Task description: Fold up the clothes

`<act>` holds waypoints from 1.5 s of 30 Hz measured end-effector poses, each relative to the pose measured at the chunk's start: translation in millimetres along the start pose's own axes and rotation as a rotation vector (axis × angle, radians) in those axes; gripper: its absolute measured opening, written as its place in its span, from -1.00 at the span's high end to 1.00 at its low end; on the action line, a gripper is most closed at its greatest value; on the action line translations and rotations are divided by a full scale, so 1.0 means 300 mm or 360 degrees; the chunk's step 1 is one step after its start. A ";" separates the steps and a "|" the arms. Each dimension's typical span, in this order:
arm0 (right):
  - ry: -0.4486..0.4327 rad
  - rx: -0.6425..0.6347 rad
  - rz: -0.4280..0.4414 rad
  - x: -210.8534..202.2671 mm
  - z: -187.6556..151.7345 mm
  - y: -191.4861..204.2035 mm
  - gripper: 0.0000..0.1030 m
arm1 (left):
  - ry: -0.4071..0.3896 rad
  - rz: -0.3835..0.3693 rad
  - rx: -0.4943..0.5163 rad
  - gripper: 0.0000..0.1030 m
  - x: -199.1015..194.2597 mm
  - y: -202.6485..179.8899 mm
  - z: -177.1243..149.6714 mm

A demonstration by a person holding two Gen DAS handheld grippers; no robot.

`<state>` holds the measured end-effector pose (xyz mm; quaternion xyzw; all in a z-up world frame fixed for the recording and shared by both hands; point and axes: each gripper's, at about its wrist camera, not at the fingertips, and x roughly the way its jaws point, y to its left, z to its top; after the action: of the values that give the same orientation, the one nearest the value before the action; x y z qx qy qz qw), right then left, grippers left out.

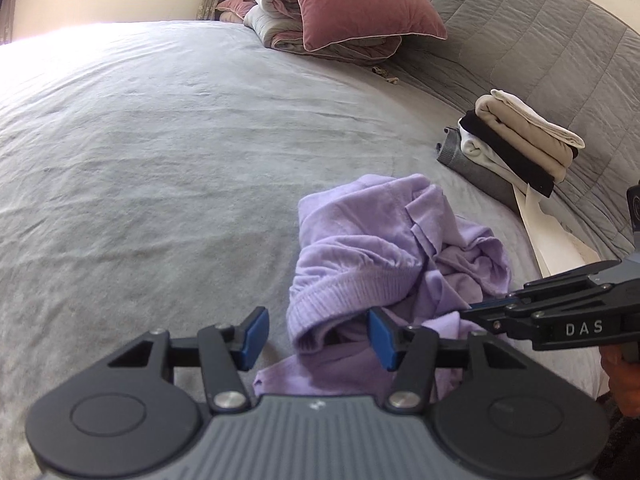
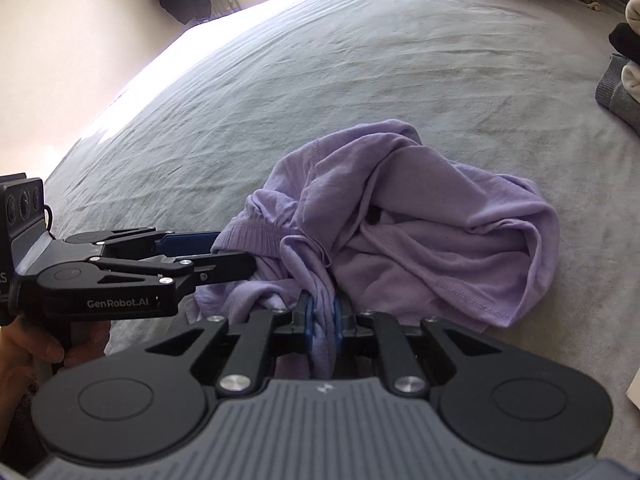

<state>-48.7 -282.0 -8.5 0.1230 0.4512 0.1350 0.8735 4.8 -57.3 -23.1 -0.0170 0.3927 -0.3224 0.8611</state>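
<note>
A crumpled lilac garment (image 1: pixel 380 240) (image 2: pixel 420 220) lies in a heap on the grey bedsheet (image 1: pixel 160 160). My left gripper (image 1: pixel 316 334) stands open around its ribbed hem (image 1: pixel 332 300). The left pad is clear of the cloth and the right pad sits at the cloth's edge. In the right wrist view the left gripper (image 2: pixel 236 252) reaches in from the left to that hem. My right gripper (image 2: pixel 322 320) is shut on a bunched fold of the lilac cloth. It enters the left wrist view from the right, the right gripper (image 1: pixel 470 312) buried in the garment's near side.
A stack of folded clothes (image 1: pixel 520 144) (image 2: pixel 624 72) sits against the grey quilted headboard (image 1: pixel 540 40). A pink pillow (image 1: pixel 360 0) leans on folded quilts at the back. A white sheet (image 1: pixel 552 236) lies by the bed's right side. A hand (image 2: pixel 40 344) holds the left gripper.
</note>
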 end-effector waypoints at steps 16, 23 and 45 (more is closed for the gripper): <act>-0.0176 0.0050 -0.0206 -0.078 0.039 -0.076 0.79 | -0.0277 0.0239 -0.0271 0.90 -0.134 0.082 0.041; -0.0265 0.0060 -0.0287 -0.090 0.083 -0.082 0.79 | -0.0325 0.0318 -0.0331 0.90 -0.217 0.132 0.032; -0.0312 0.0037 -0.0293 -0.051 0.166 -0.013 0.79 | -0.0404 0.0595 -0.0584 0.91 -0.443 0.362 -0.064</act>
<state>-16.0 -295.5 29.8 0.1037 0.3747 0.0364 0.9206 -13.8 108.5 21.3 -0.1399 0.3300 -0.0771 0.9304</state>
